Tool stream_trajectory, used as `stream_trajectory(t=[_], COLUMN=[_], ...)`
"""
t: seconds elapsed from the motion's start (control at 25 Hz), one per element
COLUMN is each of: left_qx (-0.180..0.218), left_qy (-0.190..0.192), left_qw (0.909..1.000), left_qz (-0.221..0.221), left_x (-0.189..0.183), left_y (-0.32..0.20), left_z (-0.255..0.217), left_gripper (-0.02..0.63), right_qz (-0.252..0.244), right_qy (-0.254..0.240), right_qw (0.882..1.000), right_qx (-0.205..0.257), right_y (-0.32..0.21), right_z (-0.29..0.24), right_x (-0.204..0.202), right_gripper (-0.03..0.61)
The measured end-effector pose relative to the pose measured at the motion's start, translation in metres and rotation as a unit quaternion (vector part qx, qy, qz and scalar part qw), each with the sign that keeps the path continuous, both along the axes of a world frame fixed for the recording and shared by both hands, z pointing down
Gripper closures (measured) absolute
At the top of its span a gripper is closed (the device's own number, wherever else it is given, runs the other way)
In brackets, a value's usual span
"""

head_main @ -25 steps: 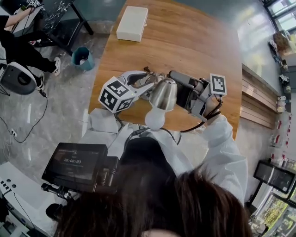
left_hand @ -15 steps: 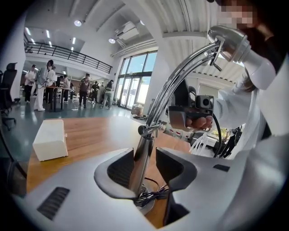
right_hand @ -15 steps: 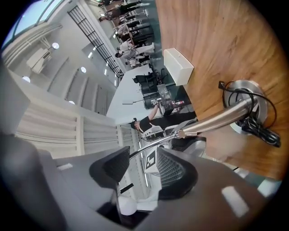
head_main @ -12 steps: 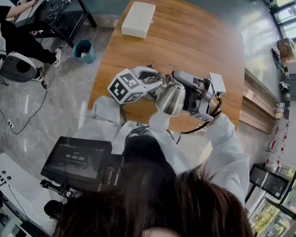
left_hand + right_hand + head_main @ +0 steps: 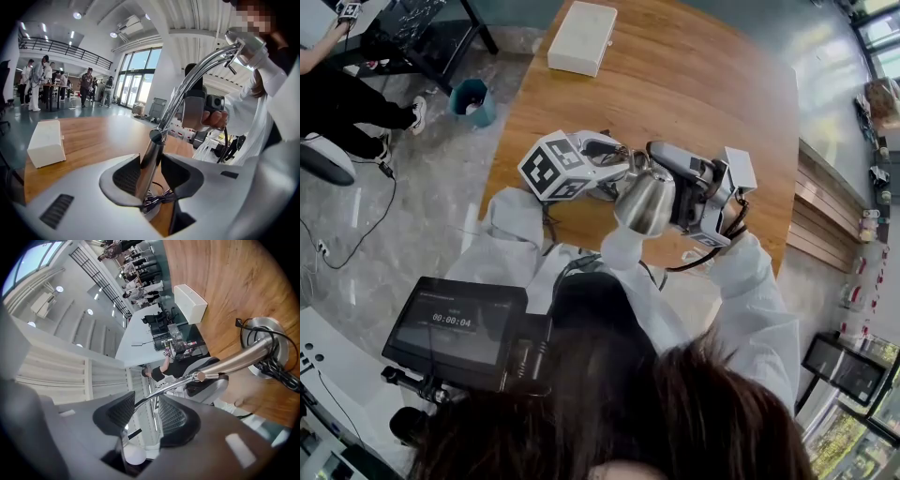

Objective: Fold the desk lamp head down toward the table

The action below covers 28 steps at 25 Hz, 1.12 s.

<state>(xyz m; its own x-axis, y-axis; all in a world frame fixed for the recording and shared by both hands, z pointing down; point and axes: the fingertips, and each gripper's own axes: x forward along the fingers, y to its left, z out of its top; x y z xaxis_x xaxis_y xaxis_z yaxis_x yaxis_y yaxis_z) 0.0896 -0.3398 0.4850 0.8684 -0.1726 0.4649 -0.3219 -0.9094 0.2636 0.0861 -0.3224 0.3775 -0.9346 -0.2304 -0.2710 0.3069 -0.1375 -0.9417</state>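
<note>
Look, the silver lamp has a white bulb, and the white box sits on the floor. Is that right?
Not quite. The head view shows the white box on the wooden table, not the floor. The silver lamp does have a white bulb.

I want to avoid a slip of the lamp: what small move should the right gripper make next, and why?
Probably close the right gripper on the thin upper arm: the arm lies between its jaws, which stand apart, and the lamp head is raised above the table.
</note>
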Motion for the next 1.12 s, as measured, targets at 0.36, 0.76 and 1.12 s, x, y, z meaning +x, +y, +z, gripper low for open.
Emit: stream_trajectory(t=[0.36,0.76,1.12], left_qx=[-0.018,-0.028,-0.01], left_qy=[0.005,0.016,0.007], left_qw=[0.9997,0.9994,0.9998], left_qz=[0.013,0.012,0.018], left_x=[0.001,0.0,-0.006], left_y=[0.001,0.001,0.007], left_z=[-0.001,-0.002,-0.007], left_gripper=[0.471,0.468,0.473], right_qz=[-0.009,-0.017,-0.035], right_qy=[-0.004,0.039,0.247], right_qw=[1.0,0.992,0.907], right_qx=[0.007,0.117,0.34], right_y=[0.001,0.029,0.062], right_z=[0.001,-0.004,0.057], right_x=[0.002,-0.01,-0.021], right_gripper=[0.425,0.464,0.534])
